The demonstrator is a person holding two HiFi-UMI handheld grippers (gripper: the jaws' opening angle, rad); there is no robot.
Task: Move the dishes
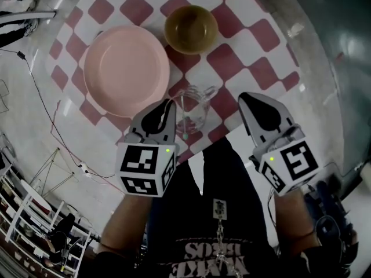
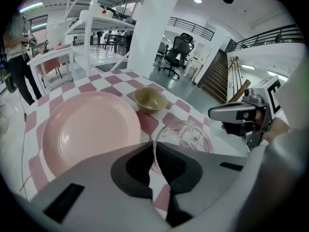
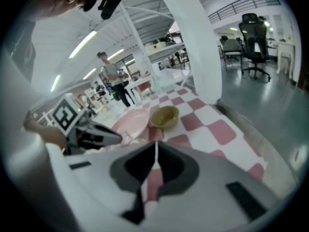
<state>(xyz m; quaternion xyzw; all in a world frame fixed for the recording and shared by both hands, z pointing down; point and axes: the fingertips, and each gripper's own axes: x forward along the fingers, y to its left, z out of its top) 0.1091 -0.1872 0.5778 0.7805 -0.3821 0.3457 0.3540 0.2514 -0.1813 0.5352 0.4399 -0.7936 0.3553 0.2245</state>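
Note:
A clear glass cup (image 1: 194, 106) with a handle stands on the checked cloth near the table's front edge. My left gripper (image 1: 171, 104) is at its left side, shut on the cup's thin rim (image 2: 186, 134), which runs between the pads (image 2: 154, 146). Behind it lie a pink plate (image 1: 126, 68) (image 2: 82, 127) and an olive bowl (image 1: 191, 29) (image 2: 150, 99), both empty. My right gripper (image 1: 249, 100) (image 3: 155, 146) hovers to the right of the cup, shut with nothing in it. In the right gripper view the bowl (image 3: 164, 116) and plate (image 3: 133, 121) lie ahead.
The red-and-white checked cloth (image 1: 255, 39) covers a round table whose edge curves just in front of my body. Thin cables (image 1: 55, 126) trail over the floor at left, beside a white rack (image 1: 23, 213). A person (image 3: 110, 79) stands far behind the table.

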